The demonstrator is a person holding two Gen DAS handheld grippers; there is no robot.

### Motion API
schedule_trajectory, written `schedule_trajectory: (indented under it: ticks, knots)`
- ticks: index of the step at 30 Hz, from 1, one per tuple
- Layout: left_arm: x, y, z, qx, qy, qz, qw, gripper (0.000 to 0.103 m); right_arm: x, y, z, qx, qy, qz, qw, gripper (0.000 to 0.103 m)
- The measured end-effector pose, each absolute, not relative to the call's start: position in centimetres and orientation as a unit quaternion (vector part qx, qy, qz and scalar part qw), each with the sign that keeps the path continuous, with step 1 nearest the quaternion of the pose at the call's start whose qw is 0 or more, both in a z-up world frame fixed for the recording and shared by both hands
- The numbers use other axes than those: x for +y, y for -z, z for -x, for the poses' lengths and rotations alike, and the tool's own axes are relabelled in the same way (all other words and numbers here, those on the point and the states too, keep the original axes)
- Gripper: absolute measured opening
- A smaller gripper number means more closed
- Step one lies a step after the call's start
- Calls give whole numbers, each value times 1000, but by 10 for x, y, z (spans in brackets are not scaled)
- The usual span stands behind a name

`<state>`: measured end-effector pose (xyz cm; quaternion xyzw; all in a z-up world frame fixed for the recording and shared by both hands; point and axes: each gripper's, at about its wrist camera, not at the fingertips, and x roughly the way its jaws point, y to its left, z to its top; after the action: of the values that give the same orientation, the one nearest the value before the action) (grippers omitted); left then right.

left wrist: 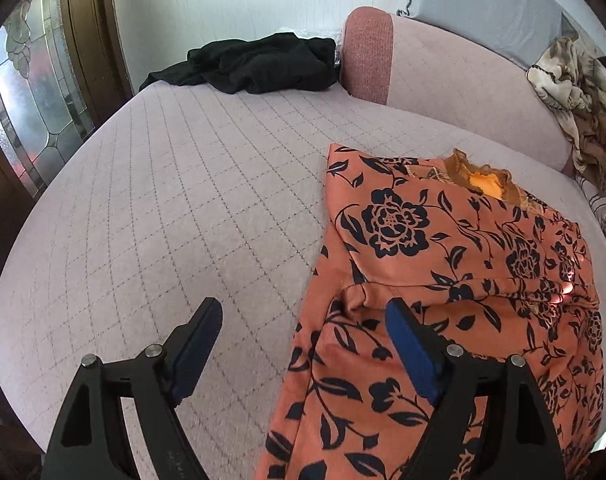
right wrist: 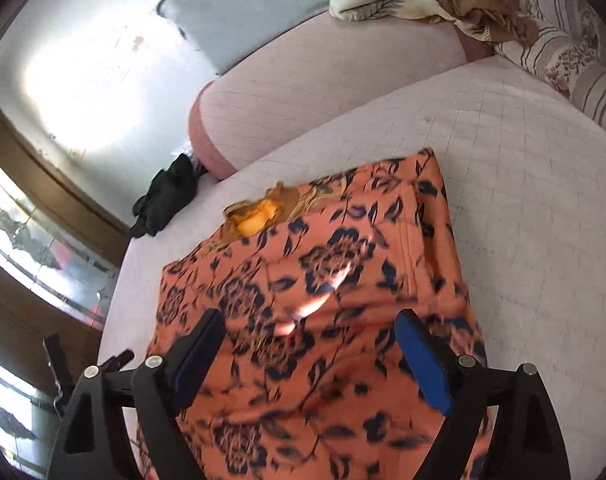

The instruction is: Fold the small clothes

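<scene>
An orange garment with a dark floral print [left wrist: 455, 280] lies on the pink quilted bed [left wrist: 183, 200], its sides folded in and its neckline at the far end. My left gripper [left wrist: 303, 312] is open, hovering over the garment's left edge, with one finger over the cloth and one over bare bed. In the right wrist view the same garment [right wrist: 311, 288] fills the middle. My right gripper [right wrist: 309, 324] is open above its near part, empty. The left gripper's black frame [right wrist: 59, 360] shows at the lower left there.
A black garment [left wrist: 259, 62] lies heaped at the bed's far corner by a pink bolster [left wrist: 443, 80]. A beige patterned blanket [left wrist: 579, 92] and striped bedding [right wrist: 563, 52] sit at the head. A stained-glass door [left wrist: 27, 112] stands left of the bed.
</scene>
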<state>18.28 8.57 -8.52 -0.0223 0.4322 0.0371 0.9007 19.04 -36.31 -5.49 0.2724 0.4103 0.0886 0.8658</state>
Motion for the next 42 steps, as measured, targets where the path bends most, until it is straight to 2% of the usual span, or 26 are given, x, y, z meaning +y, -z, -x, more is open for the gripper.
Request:
schedule_trajectory:
  ticks: [9, 14, 20, 23, 29, 38, 39, 41, 42]
  knots:
    - [88, 64, -109, 404, -26, 13, 914, 84, -377, 85, -79, 440, -71, -297, 845, 89]
    - [109, 90, -61, 422, -27, 37, 905, 85, -388, 85, -48, 455, -53, -263, 849, 89]
    - [140, 151, -32, 497, -59, 78, 862, 85, -405, 108, -33, 498, -32, -261, 826, 89]
    - [139, 151, -22, 493, -54, 69, 866, 85, -402, 120, -33, 531, -25, -244, 811, 89]
    - [138, 152, -11, 502, -22, 67, 862, 85, -413, 115, -21, 527, -6, -218, 822, 89]
    - [136, 156, 7, 525, 3, 89, 847, 85, -413, 136, 1, 587, -55, -264, 764, 87]
    - [135, 158, 6, 528, 1, 89, 845, 85, -410, 136, 2, 588, -55, -251, 767, 86]
    - [136, 164, 5, 539, -3, 88, 838, 84, -408, 140, 1, 593, -59, -253, 762, 70]
    - [134, 164, 4, 538, -5, 85, 839, 81, -408, 143, -1, 600, -63, -258, 755, 47]
